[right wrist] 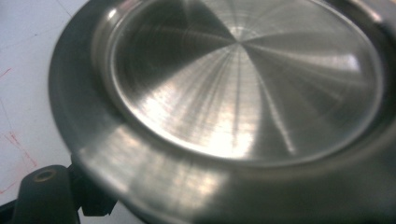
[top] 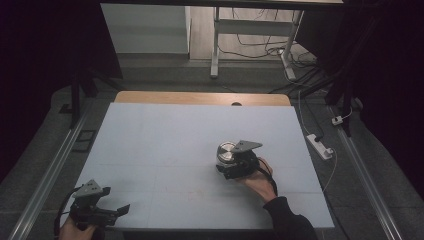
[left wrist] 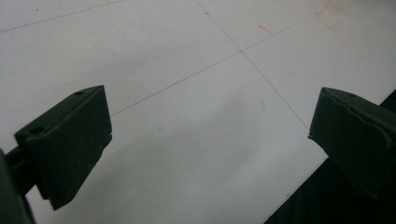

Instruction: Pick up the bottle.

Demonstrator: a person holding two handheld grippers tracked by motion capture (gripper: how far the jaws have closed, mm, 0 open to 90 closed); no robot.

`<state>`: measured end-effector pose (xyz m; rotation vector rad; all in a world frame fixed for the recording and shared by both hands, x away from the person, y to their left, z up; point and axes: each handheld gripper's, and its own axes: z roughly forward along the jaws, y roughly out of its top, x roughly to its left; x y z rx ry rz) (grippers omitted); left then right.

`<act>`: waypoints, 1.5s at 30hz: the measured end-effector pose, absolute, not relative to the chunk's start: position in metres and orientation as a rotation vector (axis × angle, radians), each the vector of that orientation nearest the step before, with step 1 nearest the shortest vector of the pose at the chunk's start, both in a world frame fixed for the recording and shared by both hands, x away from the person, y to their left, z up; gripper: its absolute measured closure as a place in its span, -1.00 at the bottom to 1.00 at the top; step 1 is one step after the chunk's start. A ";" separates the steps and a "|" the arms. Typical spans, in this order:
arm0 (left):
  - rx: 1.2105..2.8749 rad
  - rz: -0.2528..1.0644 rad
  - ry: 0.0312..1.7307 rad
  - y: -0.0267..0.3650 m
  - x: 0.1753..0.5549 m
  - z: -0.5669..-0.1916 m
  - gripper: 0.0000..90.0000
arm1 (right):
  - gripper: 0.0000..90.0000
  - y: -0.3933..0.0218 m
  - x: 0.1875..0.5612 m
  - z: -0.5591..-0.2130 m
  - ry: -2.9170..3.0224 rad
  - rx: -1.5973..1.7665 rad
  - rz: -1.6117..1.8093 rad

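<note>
Right gripper point(top: 231, 162) jaws clamped on steel dish point(top: 226, 151) rim; left gripper point(top: 112, 212) jaws wide (nothing held)

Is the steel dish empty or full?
Empty. In the right gripper view the dish shows only its bare, shiny brushed bottom, with nothing lying in it.

Both grippers are black with a matt finish. The left gripper point(top: 100, 210), near left, carries a grey three-cornered plate on top, and a black cable loops from its left side. In the left gripper view its two jaws are blocky wedges with bevelled faces; the left one has two small round holes. The right gripper point(top: 235, 162), right of centre, bears a like grey plate. The right hand point(top: 259, 181) wears a dark sleeve point(top: 289, 220) with a close cuff.
</note>
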<state>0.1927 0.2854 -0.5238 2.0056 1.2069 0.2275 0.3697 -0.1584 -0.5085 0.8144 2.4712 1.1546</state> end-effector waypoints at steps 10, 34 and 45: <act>2.000 0.223 1.202 0.286 0.192 -0.524 -1.00 | -0.67 -0.159 0.367 -0.504 2.466 0.820 1.163; 2.000 0.208 1.183 0.286 0.193 -0.523 -1.00 | -0.67 -0.130 0.334 -0.487 2.531 0.680 1.249; 2.002 0.203 1.178 0.285 0.193 -0.524 -1.00 | -0.67 -0.113 0.320 -0.487 2.586 0.616 1.271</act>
